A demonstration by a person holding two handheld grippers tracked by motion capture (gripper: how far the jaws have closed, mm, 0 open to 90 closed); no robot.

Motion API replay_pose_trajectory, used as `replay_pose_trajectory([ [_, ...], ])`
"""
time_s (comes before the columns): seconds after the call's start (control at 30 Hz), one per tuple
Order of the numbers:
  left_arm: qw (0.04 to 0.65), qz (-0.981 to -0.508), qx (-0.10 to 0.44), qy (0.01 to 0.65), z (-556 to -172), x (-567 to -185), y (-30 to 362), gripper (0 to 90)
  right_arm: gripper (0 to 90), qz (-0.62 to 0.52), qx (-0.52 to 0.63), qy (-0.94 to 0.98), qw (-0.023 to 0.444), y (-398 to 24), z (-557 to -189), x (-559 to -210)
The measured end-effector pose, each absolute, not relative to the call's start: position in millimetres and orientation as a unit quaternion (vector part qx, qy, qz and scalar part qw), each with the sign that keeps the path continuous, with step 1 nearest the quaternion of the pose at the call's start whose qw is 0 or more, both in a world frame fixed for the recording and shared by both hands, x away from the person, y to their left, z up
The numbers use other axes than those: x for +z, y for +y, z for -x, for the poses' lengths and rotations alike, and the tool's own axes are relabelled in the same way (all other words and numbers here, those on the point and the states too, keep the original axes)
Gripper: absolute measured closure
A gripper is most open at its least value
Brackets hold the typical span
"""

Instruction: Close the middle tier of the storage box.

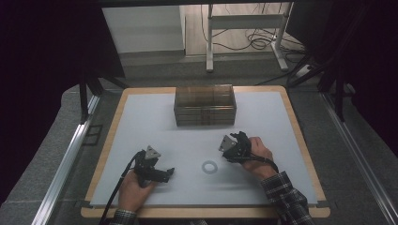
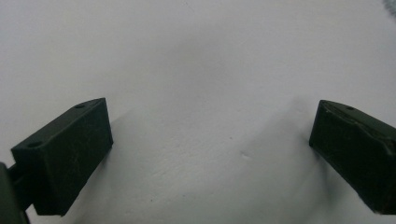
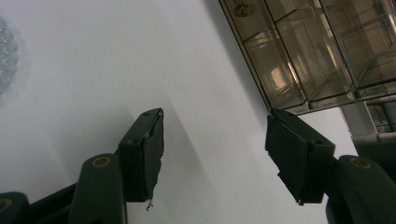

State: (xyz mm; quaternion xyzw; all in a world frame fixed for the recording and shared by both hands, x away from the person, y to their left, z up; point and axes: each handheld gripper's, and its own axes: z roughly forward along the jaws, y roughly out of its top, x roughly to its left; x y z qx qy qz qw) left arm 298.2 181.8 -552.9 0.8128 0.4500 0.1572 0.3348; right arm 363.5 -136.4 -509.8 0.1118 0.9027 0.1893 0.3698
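Observation:
In the high view my left gripper [image 1: 165, 174] rests low on the white mat [image 1: 155, 122] at the front left and points right. Its jaws stand wide apart in the left gripper view [image 2: 210, 135], with bare mat between them. My right gripper [image 1: 237, 140] is held at the mat's right middle, tilted toward the box. It is open [image 3: 215, 135] with nothing between its pads. A small clear beaded ring [image 1: 210, 167] lies flat on the mat between the two hands; its edge [image 3: 5, 56] appears at the left of the right gripper view.
A clear brown-tinted box of stacked drawers [image 1: 204, 105] stands at the back middle of the mat, with its compartments [image 3: 299, 56] close ahead on the right. The wooden table edge [image 1: 300, 136] frames the mat. A white stand [image 1: 244, 23] and cables sit on the floor beyond.

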Motion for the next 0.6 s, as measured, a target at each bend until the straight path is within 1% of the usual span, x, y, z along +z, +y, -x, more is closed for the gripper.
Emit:
replay_pose_trajectory([
  [0.6, 0.337, -0.811, 0.157, 0.452, -298.2, -553.1, 181.5, 0.0, 36.7, -0.093, 0.171, 0.895, 0.402, -120.4, -371.3, -513.2],
])
